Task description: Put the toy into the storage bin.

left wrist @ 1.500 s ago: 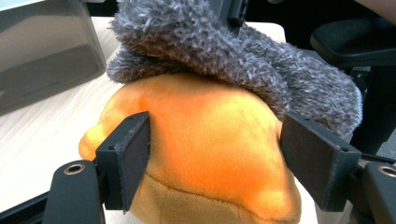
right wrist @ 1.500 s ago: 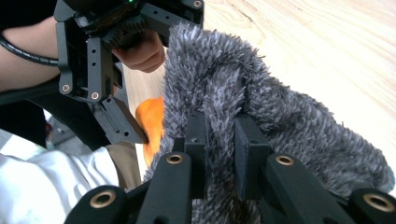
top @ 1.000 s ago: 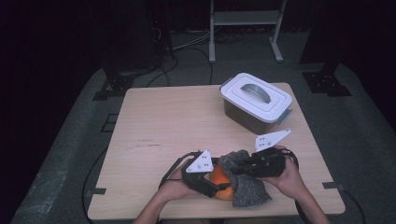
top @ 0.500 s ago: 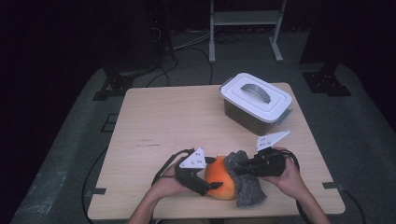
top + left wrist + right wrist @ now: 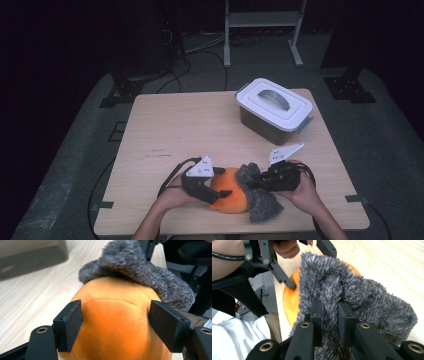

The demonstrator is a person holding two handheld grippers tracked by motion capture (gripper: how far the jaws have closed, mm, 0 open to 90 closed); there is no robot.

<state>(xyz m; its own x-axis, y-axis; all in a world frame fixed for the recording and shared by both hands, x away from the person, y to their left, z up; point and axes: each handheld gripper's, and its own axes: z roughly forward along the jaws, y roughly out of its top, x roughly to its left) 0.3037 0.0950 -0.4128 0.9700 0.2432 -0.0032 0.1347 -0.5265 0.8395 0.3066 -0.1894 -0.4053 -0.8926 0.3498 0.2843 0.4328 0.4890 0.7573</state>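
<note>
Evidently soft and light, the orange plush ball sits between the left gripper's jaws, which have just been closing and seem to press its flanks. Beyond it, the right gripper pinches the grey fuzzy cloth tight.

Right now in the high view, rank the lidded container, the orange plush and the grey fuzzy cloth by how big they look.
1. lidded container, clearly largest.
2. and 3. orange plush and grey fuzzy cloth: they look much alike. The grippers cover part of each and the cloth is bunched, so I won't rank them.
</note>
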